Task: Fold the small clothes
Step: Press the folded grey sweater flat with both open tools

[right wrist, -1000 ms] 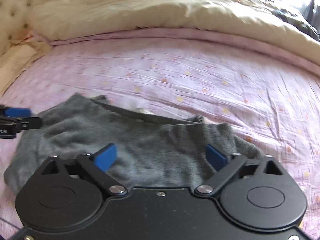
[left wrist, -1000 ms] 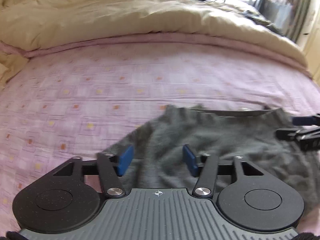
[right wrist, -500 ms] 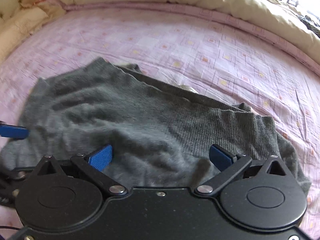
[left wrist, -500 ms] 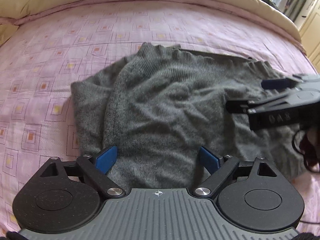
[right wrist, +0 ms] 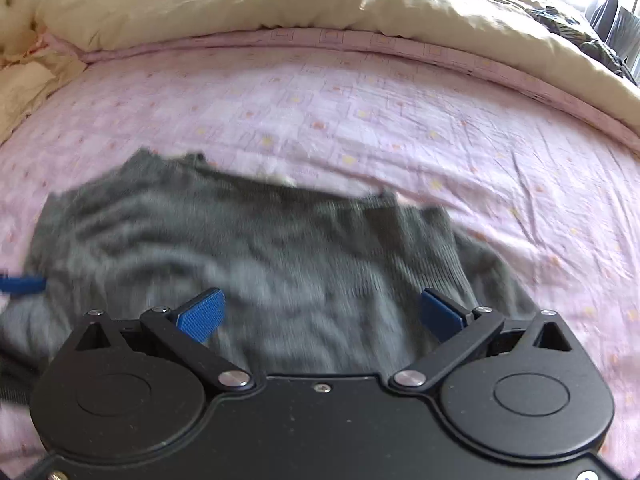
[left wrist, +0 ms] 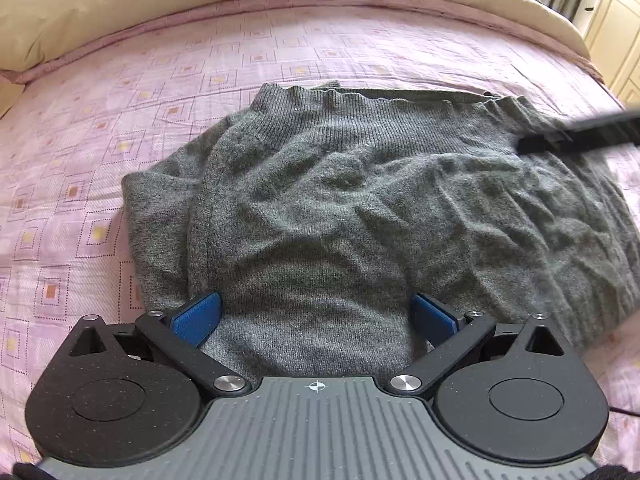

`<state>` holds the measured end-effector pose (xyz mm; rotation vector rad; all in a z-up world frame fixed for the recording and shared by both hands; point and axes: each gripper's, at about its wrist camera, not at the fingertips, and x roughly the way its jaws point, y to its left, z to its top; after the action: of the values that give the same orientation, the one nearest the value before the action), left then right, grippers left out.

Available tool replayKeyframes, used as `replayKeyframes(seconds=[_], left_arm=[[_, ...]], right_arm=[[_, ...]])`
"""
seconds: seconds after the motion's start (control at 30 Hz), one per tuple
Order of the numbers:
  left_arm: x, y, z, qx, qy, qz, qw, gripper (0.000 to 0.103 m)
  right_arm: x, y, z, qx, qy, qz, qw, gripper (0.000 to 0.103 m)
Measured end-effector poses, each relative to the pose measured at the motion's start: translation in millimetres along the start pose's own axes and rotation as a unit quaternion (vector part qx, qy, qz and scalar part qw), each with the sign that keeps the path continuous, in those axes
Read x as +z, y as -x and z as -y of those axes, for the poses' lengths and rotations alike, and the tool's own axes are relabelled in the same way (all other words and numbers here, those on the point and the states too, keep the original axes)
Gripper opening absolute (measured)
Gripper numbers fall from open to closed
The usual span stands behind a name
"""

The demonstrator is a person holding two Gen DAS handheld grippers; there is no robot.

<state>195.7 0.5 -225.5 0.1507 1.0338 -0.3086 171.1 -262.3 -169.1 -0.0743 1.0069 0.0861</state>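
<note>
Left wrist view: the grey sweater (left wrist: 360, 216) lies flat and rumpled on the pink bedspread (left wrist: 80, 128). The left gripper (left wrist: 315, 318) is spread wide over its near edge, as it was half a second ago. The right gripper (right wrist: 321, 314) is spread wide too. Its dark, blurry arm now shows smaller at the far right. The cream duvet (right wrist: 240, 4) lies along the far side.

sweater (left wrist: 360, 208) on bedsheet (left wrist: 120, 92), duvet (left wrist: 160, 4) behind
</note>
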Motion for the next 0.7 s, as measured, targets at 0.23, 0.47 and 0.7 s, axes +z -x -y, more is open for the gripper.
replayKeyframes(seconds=[0.23, 0.47, 0.7], left_arm=[[-2, -2, 3, 0.008, 0.005, 0.008, 0.9999, 0.103], [-1, -4, 6, 0.022, 0.014, 0.01, 0.9996, 0.103], [9, -6, 6, 0.023, 0.016, -0.017, 0.9995, 0.103]], right_arm=[[-76, 16, 41, -0.068, -0.029, -0.05, 0.996, 0.103], [-100, 18, 89, -0.022, -0.151, -0.047, 0.987, 0.103], [-112, 18, 102, 0.028, -0.164, -0.01, 0.986, 0.103]])
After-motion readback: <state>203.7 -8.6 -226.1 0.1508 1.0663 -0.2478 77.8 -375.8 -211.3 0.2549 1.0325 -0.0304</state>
